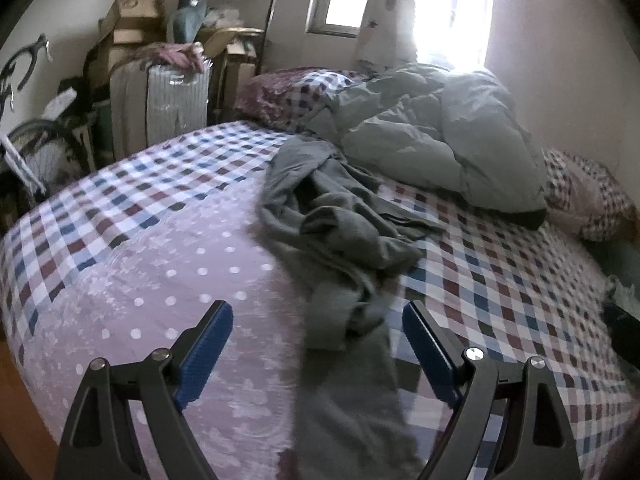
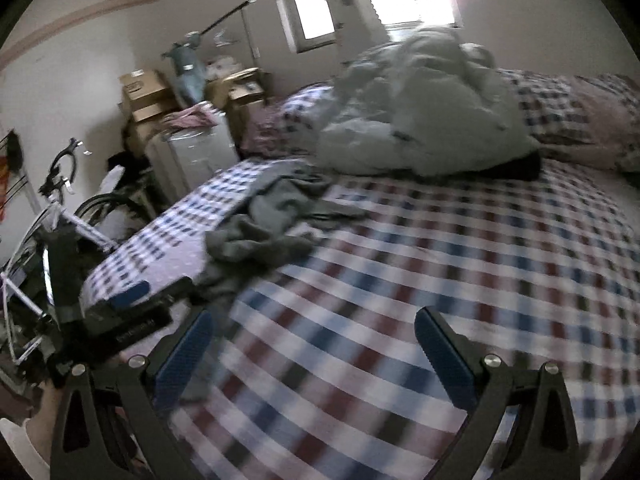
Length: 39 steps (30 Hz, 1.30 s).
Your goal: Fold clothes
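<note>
Left wrist view is showing the left gripper hanging over the bed with its fingers standing wide apart and gripping nothing. A crumpled grey garment is lying on the checked sheet, trailing down between those fingers without touching them. Behind it a pale quilt is sitting bunched near the window. Right wrist view is showing the right gripper with fingers likewise spread and empty above bare sheet, well apart from the garment lying ahead to its left. A bicycle is standing beside the bed.
</note>
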Each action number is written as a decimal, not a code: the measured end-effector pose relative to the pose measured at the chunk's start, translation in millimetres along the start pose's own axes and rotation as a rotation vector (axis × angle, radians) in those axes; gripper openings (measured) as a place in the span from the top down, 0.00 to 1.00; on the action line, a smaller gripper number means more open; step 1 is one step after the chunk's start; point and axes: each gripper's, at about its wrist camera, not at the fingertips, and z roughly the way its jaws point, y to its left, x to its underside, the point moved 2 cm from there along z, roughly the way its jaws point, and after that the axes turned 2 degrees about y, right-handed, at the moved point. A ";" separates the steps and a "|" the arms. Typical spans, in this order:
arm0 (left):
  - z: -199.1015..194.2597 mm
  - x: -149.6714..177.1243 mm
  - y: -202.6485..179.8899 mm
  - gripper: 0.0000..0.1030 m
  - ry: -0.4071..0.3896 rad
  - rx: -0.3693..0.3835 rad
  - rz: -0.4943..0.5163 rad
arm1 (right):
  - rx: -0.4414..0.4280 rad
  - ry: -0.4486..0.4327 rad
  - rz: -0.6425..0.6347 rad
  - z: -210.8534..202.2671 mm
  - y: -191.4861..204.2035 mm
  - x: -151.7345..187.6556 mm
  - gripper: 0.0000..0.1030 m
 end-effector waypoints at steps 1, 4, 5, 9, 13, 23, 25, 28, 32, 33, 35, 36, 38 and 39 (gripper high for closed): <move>0.2 0.0 4.4 0.13 0.002 0.013 -0.010 | -0.017 0.001 -0.011 6.2 8.4 -4.5 0.00; 1.3 -0.2 16.8 0.13 0.009 0.049 -0.035 | -0.050 0.011 -0.044 24.9 28.2 -16.7 0.00; 2.7 -0.3 17.4 0.13 0.012 0.054 -0.034 | -0.058 0.015 -0.057 30.5 34.1 -20.1 0.00; 12.1 1.1 16.3 0.13 0.032 0.075 -0.007 | -0.072 0.024 -0.094 48.2 52.7 -28.7 0.00; 23.0 4.8 10.4 0.13 0.061 0.092 0.025 | -0.077 0.034 -0.091 60.4 60.1 -29.9 0.00; 45.5 12.1 1.9 0.59 0.137 0.092 0.044 | -0.070 0.071 -0.054 69.7 54.9 -19.1 0.00; 49.5 13.2 0.5 0.66 0.153 0.090 0.038 | -0.064 0.072 -0.045 67.3 49.8 -16.7 0.00; 46.9 12.4 -5.5 0.80 0.145 0.101 0.045 | -0.056 0.074 -0.019 62.5 38.5 -13.2 0.00; 38.3 10.2 -19.3 0.85 0.108 0.101 0.085 | -0.041 0.069 0.013 51.0 21.2 -9.5 0.00; 35.8 8.7 -24.4 0.89 0.092 0.102 0.101 | -0.037 0.066 0.019 47.8 17.1 -8.8 0.00; 31.3 8.0 -32.6 0.91 0.066 0.097 0.125 | -0.029 0.062 0.038 41.1 7.5 -7.2 0.00; 29.2 7.7 -36.6 0.91 0.053 0.095 0.135 | -0.026 0.060 0.051 37.6 2.1 -6.4 0.00; 26.1 6.8 -44.1 0.93 0.035 0.093 0.151 | -0.018 0.056 0.071 31.8 -6.7 -5.2 0.00; 24.6 6.4 -48.0 0.93 0.026 0.093 0.161 | -0.013 0.054 0.079 28.5 -10.4 -4.3 0.00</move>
